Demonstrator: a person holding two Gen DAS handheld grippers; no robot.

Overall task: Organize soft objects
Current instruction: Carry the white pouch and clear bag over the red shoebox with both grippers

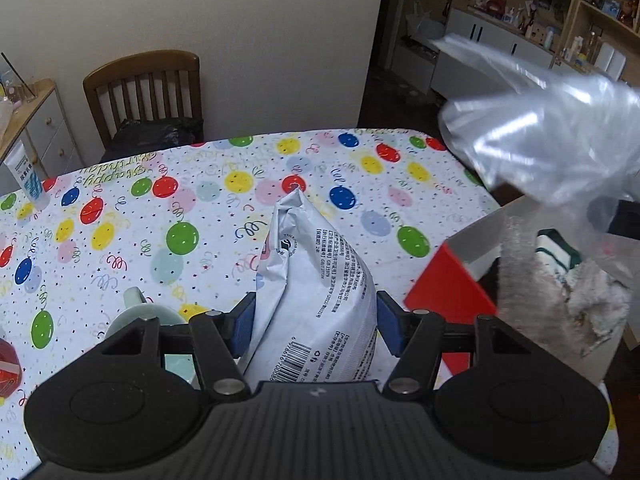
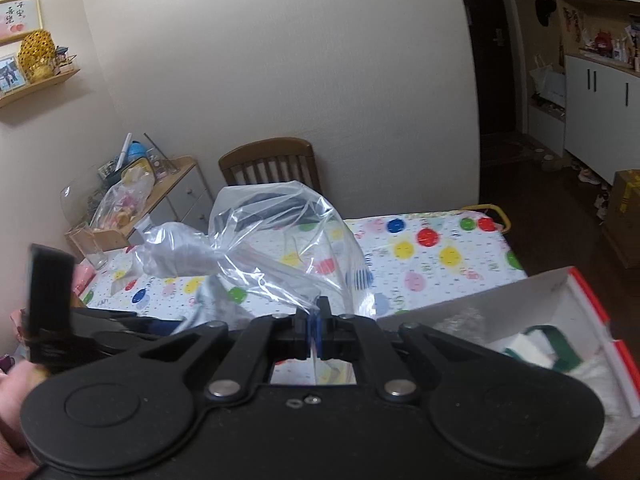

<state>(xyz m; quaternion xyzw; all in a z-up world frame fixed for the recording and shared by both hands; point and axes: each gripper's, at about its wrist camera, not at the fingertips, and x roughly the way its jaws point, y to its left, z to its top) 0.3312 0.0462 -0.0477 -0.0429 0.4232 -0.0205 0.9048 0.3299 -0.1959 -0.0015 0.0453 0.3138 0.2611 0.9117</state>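
My left gripper [image 1: 316, 320] is shut on a white printed soft pouch [image 1: 316, 280] and holds it above the balloon-patterned tablecloth [image 1: 200, 208]. My right gripper [image 2: 315, 334] is shut on a clear plastic bag [image 2: 280, 236], held up in the air; the bag also shows in the left wrist view [image 1: 552, 136] at the upper right. A red-and-white open box [image 1: 452, 280] stands at the table's right edge, with a white and green cloth [image 1: 560, 256] inside. The box [image 2: 592, 300] lies below and right of my right gripper.
A wooden chair [image 1: 144, 92] stands behind the table by the wall. A white tube [image 1: 26, 172] stands at the table's left. A pale green cup [image 1: 140, 316] and a red tape roll [image 1: 8, 368] lie near my left gripper. A cluttered side cabinet [image 2: 160, 188] stands left.
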